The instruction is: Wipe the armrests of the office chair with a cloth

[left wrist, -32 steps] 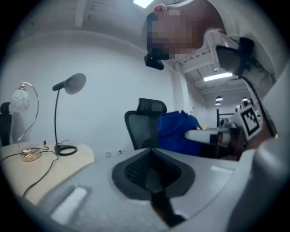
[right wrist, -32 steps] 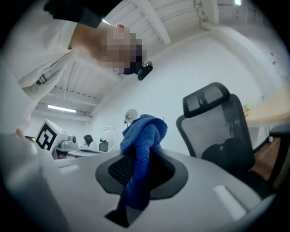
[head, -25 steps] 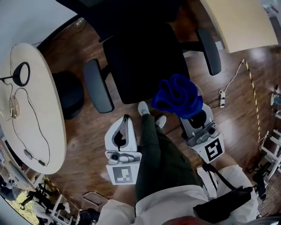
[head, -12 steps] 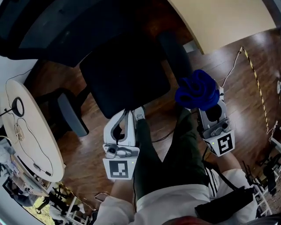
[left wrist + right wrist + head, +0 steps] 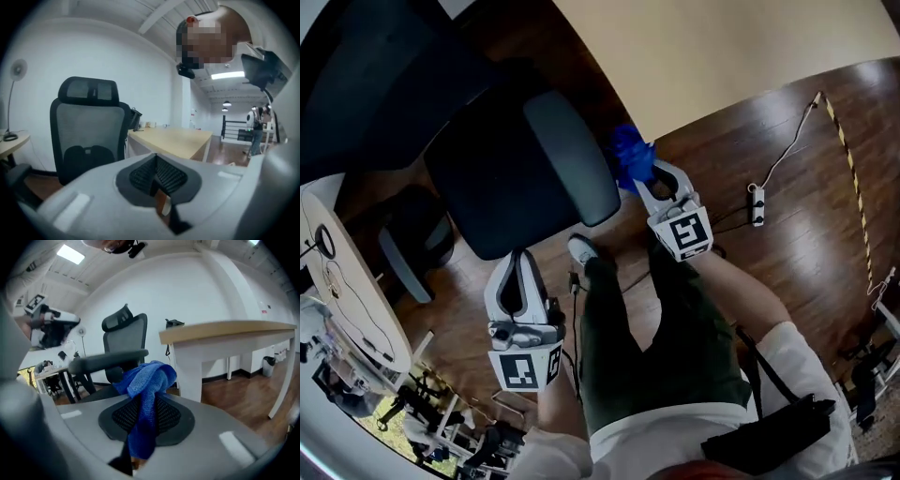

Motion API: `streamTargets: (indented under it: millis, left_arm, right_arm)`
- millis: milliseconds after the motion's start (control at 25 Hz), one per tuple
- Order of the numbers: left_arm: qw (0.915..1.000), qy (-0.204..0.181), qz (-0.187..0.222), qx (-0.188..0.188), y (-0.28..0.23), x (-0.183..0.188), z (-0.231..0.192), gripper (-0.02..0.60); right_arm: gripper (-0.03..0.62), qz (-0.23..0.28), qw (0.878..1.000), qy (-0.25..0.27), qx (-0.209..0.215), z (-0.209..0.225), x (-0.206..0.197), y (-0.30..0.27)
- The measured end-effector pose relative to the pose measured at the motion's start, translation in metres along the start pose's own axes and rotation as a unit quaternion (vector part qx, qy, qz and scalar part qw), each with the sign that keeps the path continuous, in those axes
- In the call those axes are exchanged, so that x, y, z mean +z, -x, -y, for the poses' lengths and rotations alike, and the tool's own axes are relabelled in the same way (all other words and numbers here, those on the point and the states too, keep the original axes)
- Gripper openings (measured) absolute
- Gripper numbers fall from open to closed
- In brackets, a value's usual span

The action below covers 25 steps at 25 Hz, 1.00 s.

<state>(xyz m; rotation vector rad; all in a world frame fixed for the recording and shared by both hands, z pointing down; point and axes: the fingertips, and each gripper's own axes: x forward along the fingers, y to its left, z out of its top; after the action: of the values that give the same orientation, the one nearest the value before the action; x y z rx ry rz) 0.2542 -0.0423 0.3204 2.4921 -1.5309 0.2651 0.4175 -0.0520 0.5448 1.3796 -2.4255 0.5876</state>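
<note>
Dark wood floor (image 5: 787, 122) runs under everything, and a pale desk (image 5: 712, 56) fills the space beyond the office chair (image 5: 502, 178), on its right side. All places below are given from that chair.

The right gripper (image 5: 642, 176) is clamped on the blue cloth (image 5: 631, 157). In the right gripper view the fabric is pinched between the jaws, with a bunched fold standing up above them. The cloth sits just beside the outer edge of the chair's right armrest (image 5: 572, 155), between the armrest and the desk. I cannot tell whether it is actually touching the pad (the head view hides the contact line, and the right gripper view only shows the armrest behind the fold).

The left gripper (image 5: 520, 261) hangs at the chair's front edge, near the seat, with its jaws pressed together on nothing.

As for progress, I judge the wiping to be at its very start. The cloth is in hand and brought up to the right armrest, but nothing shows a stroke along the pad. The left armrest (image 5: 401, 265), on the chair's far side and well apart from the cloth, looks untouched and remains to be done.
</note>
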Motion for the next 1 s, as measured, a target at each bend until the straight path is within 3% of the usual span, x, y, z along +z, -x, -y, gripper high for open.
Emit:
streamTargets:
  millis: [200, 280, 400, 440, 520, 600, 760, 880, 1000]
  left_arm:
    - [0.9991, 0.029, -0.030, 0.003, 0.007, -0.026, 0.015, 0.002]
    - [0.9989, 0.025, -0.037, 0.009, 0.012, -0.030, 0.018, 0.002]
    - [0.9986, 0.018, -0.045, 0.019, 0.030, -0.033, 0.016, 0.002]
    - [0.9986, 0.021, -0.044, 0.020, 0.035, -0.033, 0.013, 0.002]
    - [0.9986, 0.025, -0.038, 0.027, 0.045, -0.031, 0.003, 0.002]
    - [0.9986, 0.029, -0.025, 0.037, 0.058, -0.022, -0.011, 0.002]
    - [0.9988, 0.034, 0.014, 0.033, 0.087, 0.025, -0.026, 0.002]
    - [0.9978, 0.021, 0.053, 0.033, 0.117, 0.087, -0.038, 0.002]
    - [0.9953, 0.008, 0.088, 0.041, 0.141, 0.155, -0.040, 0.002]
  right_arm:
    - [0.074, 0.040, 0.997, 0.060, 0.009, 0.014, 0.005, -0.092]
    - [0.074, 0.000, 0.999, 0.045, 0.006, 0.028, -0.017, -0.127]
    - [0.075, -0.118, 0.993, 0.007, 0.006, 0.038, -0.090, -0.172]
    - [0.074, -0.134, 0.991, -0.004, 0.005, 0.040, -0.103, -0.178]
    - [0.074, -0.119, 0.993, -0.017, 0.007, 0.042, -0.098, -0.173]
    - [0.074, -0.088, 0.996, -0.016, 0.019, 0.030, -0.074, -0.142]
    - [0.074, -0.073, 0.995, -0.035, 0.055, -0.023, -0.028, -0.015]
    - [0.074, -0.045, 0.993, -0.039, 0.097, -0.079, 0.060, 0.077]
    - [0.063, 0.053, 0.993, -0.018, 0.105, -0.108, 0.184, 0.150]
